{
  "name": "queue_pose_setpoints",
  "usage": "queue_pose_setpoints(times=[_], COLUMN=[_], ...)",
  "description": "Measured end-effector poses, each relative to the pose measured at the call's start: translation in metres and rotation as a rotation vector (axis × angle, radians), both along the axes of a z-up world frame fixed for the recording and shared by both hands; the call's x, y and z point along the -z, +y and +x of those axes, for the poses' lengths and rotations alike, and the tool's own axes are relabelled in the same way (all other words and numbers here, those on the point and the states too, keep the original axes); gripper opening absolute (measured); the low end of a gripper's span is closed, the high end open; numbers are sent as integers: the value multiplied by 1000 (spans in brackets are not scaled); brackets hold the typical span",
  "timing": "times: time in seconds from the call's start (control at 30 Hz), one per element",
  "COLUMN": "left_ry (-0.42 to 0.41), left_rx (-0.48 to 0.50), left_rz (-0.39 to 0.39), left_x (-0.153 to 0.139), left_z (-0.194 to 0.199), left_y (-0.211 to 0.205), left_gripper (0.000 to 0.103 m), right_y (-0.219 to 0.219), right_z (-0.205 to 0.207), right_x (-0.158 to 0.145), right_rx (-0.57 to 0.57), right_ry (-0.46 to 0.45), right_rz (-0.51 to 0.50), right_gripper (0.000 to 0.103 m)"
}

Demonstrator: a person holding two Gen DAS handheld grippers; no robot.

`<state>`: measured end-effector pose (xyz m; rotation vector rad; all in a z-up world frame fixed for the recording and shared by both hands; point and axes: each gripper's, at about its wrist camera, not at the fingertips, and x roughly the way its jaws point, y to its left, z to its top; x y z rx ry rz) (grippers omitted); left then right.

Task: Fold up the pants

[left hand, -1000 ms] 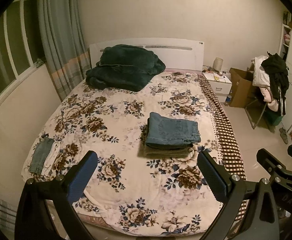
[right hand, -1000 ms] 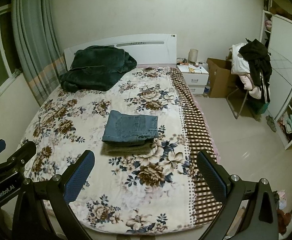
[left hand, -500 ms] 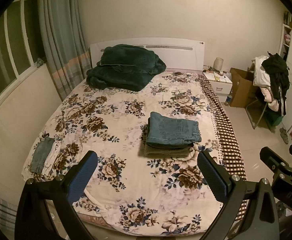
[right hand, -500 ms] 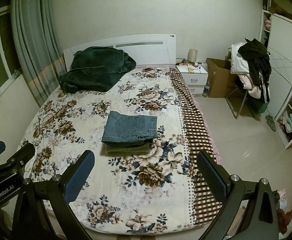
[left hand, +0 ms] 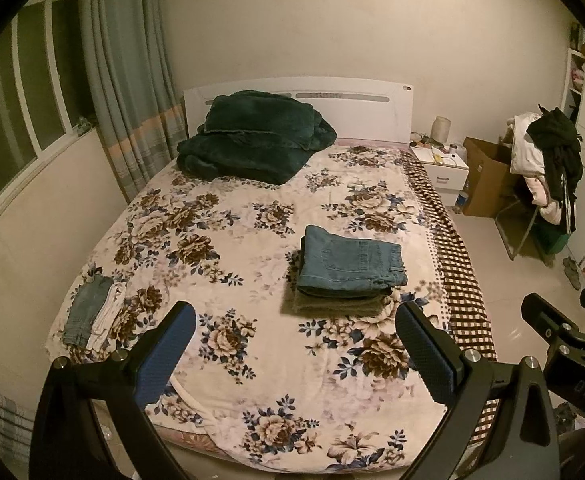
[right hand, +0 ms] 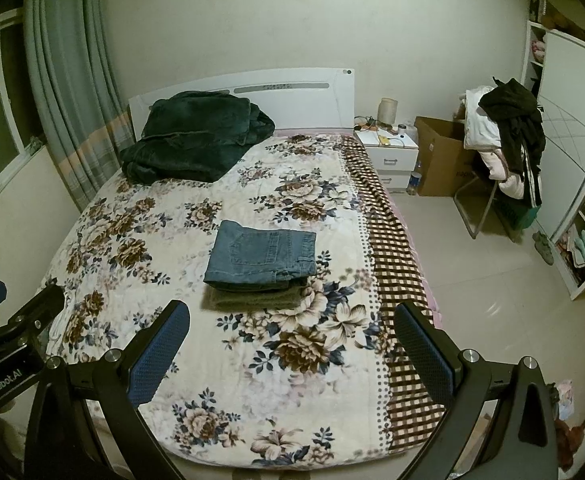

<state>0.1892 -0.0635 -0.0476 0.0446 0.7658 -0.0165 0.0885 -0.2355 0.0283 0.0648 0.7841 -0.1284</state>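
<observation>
Folded blue jeans (left hand: 350, 266) lie on top of folded olive-grey pants (left hand: 334, 305) in the middle of the floral bed (left hand: 252, 360); the stack also shows in the right wrist view, with the jeans (right hand: 262, 257) on the olive pants (right hand: 254, 299). My left gripper (left hand: 294, 344) is open and empty, held back above the foot of the bed. My right gripper (right hand: 292, 344) is open and empty too, beside the left one. Both are well short of the stack.
A dark green blanket (left hand: 252, 138) lies by the headboard. Small folded denim and white cloth (left hand: 92, 312) sit at the bed's left edge. A nightstand (right hand: 386, 152), cardboard box (right hand: 440, 160) and clothes-laden chair (right hand: 500, 136) stand to the right, with floor between.
Both grippers have drifted back slightly from the bed. The stack has not moved.
</observation>
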Motion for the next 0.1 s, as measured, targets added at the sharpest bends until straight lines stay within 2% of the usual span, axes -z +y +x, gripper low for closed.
queue_pose_setpoints(times=[0.1], left_ry=[-7], left_rx=[-9], left_rz=[-6], left_x=[-2], left_z=[1], left_y=[6], left_gripper=[102], right_y=[0], right_z=[0], right_x=[0], right_rx=[1], right_ry=[-1], right_rz=[2], right_gripper=[103])
